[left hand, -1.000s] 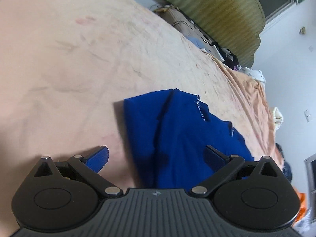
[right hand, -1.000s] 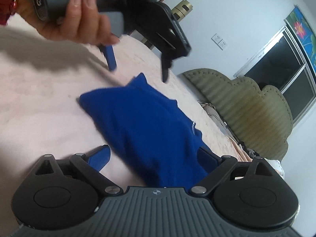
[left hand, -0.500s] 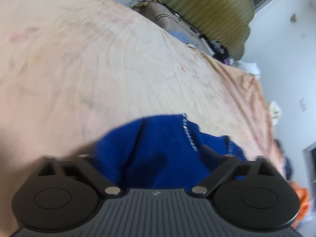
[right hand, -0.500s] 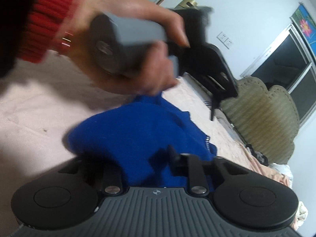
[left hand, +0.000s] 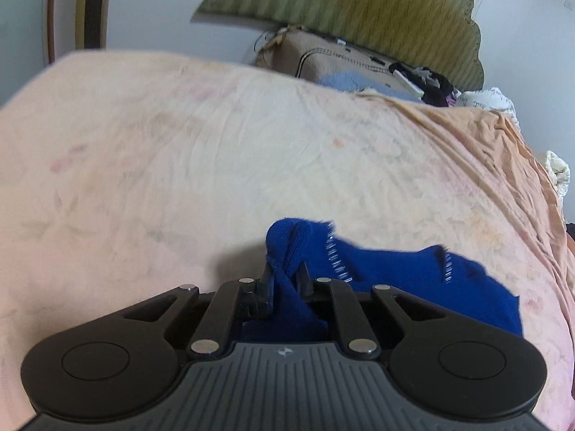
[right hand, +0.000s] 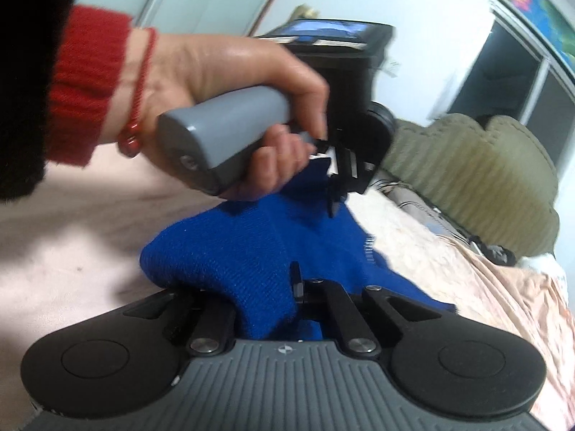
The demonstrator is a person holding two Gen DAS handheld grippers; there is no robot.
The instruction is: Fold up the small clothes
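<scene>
A small blue knit garment (left hand: 388, 280) with a row of sparkly studs lies on the peach bed sheet (left hand: 215, 151). My left gripper (left hand: 285, 280) is shut on a bunched fold of its near edge, which sticks up between the fingers. In the right wrist view my right gripper (right hand: 276, 287) is shut on another part of the blue garment (right hand: 244, 251), which drapes over its left finger. The left gripper (right hand: 336, 201) shows there too, held by a hand, pinching the cloth just beyond.
A green scalloped headboard (left hand: 359, 3) stands at the far end, with a beige pillow (left hand: 323, 61) and piled clothes (left hand: 431, 79) below it. A window (right hand: 521, 79) is at the right. White bedding (left hand: 557, 172) lies off the bed's right edge.
Both grippers went from open over the flat garment to shut on its near edge. The cloth is bunched and lifted, and the two grippers have come close together.
</scene>
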